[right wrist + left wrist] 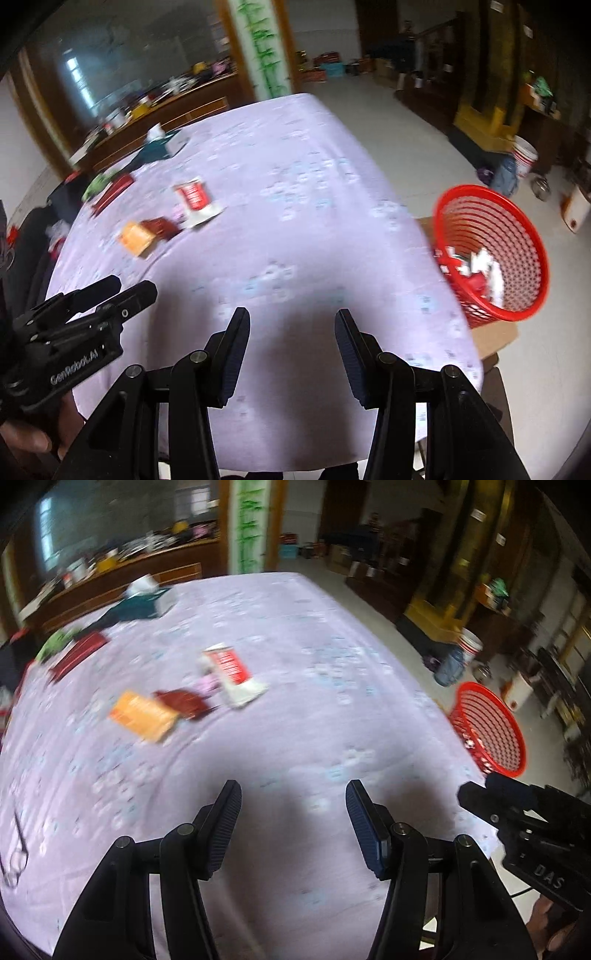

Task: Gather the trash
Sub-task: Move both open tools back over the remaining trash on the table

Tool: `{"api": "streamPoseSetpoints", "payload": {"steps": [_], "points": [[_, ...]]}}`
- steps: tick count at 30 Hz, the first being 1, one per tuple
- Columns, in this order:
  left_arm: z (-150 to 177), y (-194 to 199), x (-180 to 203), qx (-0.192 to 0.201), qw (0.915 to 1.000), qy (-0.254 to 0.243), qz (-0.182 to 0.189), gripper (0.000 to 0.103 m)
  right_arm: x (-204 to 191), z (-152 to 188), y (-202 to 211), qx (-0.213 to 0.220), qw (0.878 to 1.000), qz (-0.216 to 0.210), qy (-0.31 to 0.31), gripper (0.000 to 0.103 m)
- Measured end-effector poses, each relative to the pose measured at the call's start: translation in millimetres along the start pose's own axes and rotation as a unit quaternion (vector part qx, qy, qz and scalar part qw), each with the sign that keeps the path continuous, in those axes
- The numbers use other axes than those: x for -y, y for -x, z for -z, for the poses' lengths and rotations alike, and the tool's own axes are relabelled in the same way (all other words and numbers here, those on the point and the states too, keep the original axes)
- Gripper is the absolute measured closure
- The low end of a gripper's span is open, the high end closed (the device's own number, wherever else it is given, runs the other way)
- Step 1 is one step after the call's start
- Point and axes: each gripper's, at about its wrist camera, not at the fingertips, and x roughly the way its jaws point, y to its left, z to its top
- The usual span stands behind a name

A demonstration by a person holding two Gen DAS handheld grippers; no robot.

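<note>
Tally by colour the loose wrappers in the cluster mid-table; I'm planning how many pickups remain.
Orange packet: 1
Dark red wrapper: 1
Pink scrap: 1
Red-and-white packet: 1
Total: 4. Both grippers are open and empty; the red basket already holds some trash.

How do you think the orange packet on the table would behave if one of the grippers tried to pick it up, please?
The orange packet looks flat and thin, so it is probably light and somewhat floppy. Lying flush on the tablecloth, it offers little edge to pinch and may slide instead. It overlaps the dark red wrapper, which could shift along with it. Blur hides finer detail.
</note>
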Motion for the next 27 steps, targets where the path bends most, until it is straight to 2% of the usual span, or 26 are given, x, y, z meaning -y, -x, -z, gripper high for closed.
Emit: {"api": "streamPoseSetpoints", "payload": {"steps": [9, 14, 19, 27], "points": [[16.4, 18.7, -80.9, -0.006, 0.9959, 0.080, -0.041, 0.046, -54.3, -19.3, -23.3, -0.033, 0.997, -0.057, 0.039, 0.053], [25.6, 27.6, -109.3, -0.005, 0.9930, 0.101, -0.061, 0.046, -84.0, -48.3, -39.2, -0.033, 0.995, -0.060, 0.070, 0.053], [37.0, 34.7, -132.0, -0.010, 0.9907, 0.112, -0.077, 0.046, -112.4, -86.3, -85.5, -0.066, 0.990, -0.089, 0.084, 0.053], [48.0, 39.2, -161.3, -0.019, 0.9865, 0.129, -0.100, 0.045, -135.3, -130.9, -161.9, -0.068, 0.988, -0.083, 0.115, 0.053]]}}
